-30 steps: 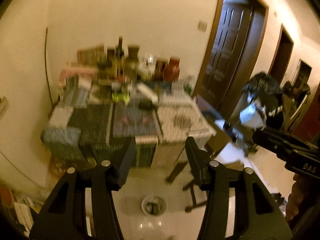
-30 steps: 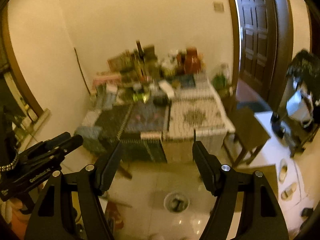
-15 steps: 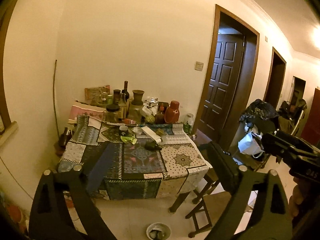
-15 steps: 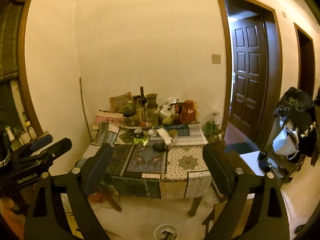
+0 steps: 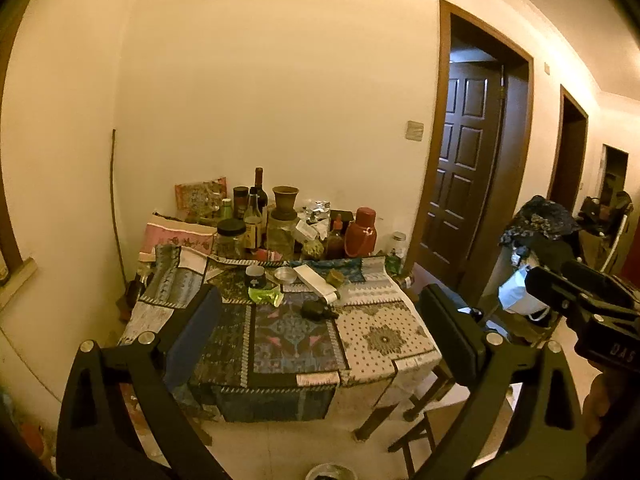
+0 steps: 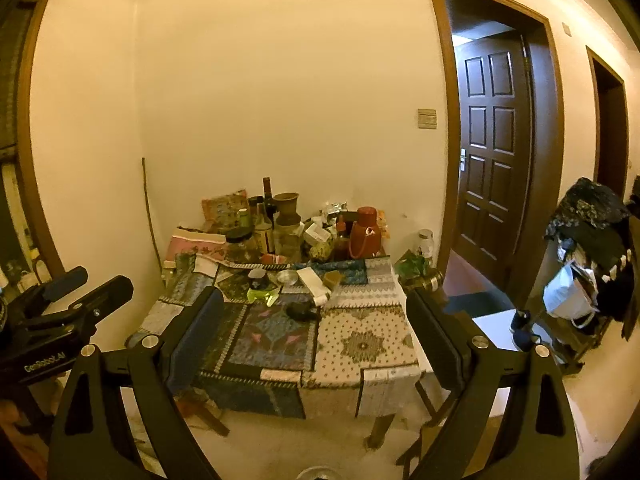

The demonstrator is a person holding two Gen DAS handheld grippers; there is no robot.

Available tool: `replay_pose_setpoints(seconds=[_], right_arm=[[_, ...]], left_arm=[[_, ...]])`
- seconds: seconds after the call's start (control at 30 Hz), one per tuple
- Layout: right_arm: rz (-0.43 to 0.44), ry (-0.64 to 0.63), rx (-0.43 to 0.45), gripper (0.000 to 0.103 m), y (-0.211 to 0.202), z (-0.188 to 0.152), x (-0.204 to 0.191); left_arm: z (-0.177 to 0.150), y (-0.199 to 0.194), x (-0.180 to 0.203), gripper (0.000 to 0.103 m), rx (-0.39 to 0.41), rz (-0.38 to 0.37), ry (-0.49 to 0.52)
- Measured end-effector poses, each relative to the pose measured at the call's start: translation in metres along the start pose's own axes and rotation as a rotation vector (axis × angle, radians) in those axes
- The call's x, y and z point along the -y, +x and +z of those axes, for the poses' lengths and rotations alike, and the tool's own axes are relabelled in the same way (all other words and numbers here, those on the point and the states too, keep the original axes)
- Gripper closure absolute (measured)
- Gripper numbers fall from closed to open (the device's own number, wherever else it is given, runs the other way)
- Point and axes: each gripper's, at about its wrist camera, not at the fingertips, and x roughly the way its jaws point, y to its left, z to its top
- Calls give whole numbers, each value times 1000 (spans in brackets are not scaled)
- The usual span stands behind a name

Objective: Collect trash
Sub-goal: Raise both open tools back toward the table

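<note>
crumpled green wrapper (image 5: 265,294) and dark lump (image 5: 316,309) lie apart on the patchwork tablecloth (image 5: 384,336).

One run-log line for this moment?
left gripper: open, empty | right gripper: open, empty | both jaws just opening | green wrapper on table untouched

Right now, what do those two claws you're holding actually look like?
Both are matte black plastic. The left claw and right claw each have two angular arms with triangular cut-outs, silver screws, and flat dark blue pads. White lettering marks their bodies. No cables show.
</note>
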Motion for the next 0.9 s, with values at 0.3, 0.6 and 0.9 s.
replay_pose_setpoints(seconds=[0.3,0.6,0.9], right_arm=[[62,-28,-14,12,60,40,47],[116,-70,-55,12,117,60,78],[126,-39,-150,12,178,63,85]], left_arm=[[39,78,37,3,14,38,-22],[53,147,61,3,-23,108,-71],[49,216,47,3,-115,143,-97]])
